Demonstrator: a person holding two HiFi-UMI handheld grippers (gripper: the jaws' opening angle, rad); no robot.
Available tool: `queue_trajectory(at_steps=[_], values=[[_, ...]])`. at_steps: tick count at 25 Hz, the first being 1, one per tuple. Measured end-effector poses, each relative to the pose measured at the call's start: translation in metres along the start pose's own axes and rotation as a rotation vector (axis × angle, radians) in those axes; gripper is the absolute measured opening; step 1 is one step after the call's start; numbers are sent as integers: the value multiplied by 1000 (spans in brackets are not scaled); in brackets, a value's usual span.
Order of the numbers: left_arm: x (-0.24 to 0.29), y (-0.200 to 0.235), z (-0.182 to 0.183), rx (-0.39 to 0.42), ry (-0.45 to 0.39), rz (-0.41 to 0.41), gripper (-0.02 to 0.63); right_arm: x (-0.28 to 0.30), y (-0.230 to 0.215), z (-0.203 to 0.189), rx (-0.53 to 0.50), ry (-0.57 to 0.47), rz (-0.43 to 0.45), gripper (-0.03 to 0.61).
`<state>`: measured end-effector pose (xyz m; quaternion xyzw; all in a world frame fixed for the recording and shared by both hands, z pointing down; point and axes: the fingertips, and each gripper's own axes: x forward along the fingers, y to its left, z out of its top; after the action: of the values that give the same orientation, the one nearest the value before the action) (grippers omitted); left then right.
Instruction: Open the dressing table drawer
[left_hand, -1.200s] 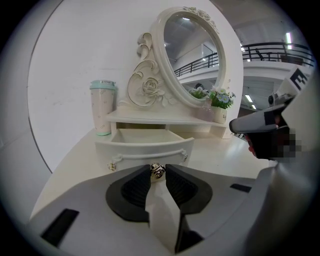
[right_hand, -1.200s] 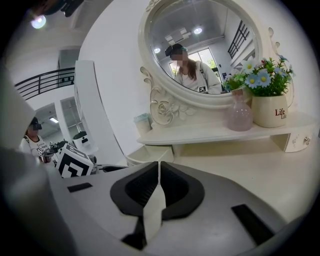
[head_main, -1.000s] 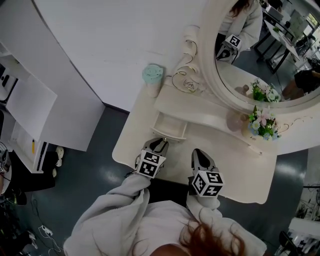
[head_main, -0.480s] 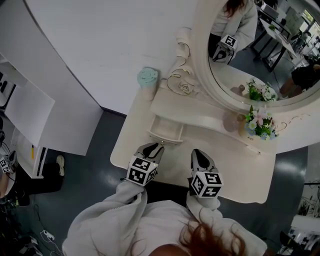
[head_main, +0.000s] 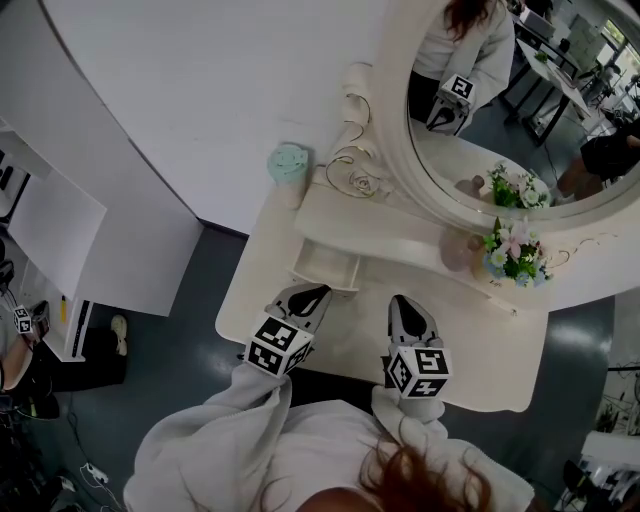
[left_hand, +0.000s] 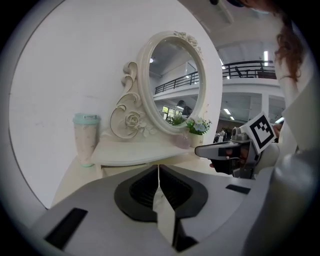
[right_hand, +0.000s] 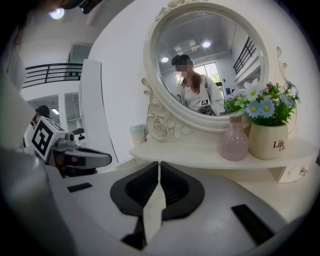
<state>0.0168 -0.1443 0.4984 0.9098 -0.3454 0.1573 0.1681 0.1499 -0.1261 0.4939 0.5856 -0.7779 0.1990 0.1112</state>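
Left tool (head_main: 310, 292) just clenched on nothing, over tabletop (head_main: 345, 325) front edge, near open drawer (head_main: 325, 266), right tool (head_main: 404, 306) clenched empty beside it.

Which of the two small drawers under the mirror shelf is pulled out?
The left drawer, at the end near the mint-lidded cup: it juts out with its inside showing. The right drawer, below the flower pot, sits flush and shut.

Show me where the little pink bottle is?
In the right gripper view, the pink bottle stands on the dressing table's shelf at the right, just left of the flower pot and below the mirror.
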Motion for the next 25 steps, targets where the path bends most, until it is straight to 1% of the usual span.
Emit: queue_trajectory(at_steps=[2,6,9,11,13,16,25], values=[[2,-1,12,26,-39,-14,20,-3,-9,10,-6,-32,-14,40],[11,1,34,66,-95,-25,17,-8,-24,23,25,-84,-25,38],[16,-2,51,101,-137,-40,17,-10,-29,30,42,-116,-15,38],[19,-6,59,109,-162,-52,15,-11,-29,35,48,-142,-1,38],[22,-7,61,114,-163,-52,17,-12,-27,39,39,-163,18,38],[26,-10,59,121,-151,-51,17,-12,-23,40,10,-165,40,38],[27,-12,54,119,-138,-56,17,-8,-18,38,0,-143,52,37]])
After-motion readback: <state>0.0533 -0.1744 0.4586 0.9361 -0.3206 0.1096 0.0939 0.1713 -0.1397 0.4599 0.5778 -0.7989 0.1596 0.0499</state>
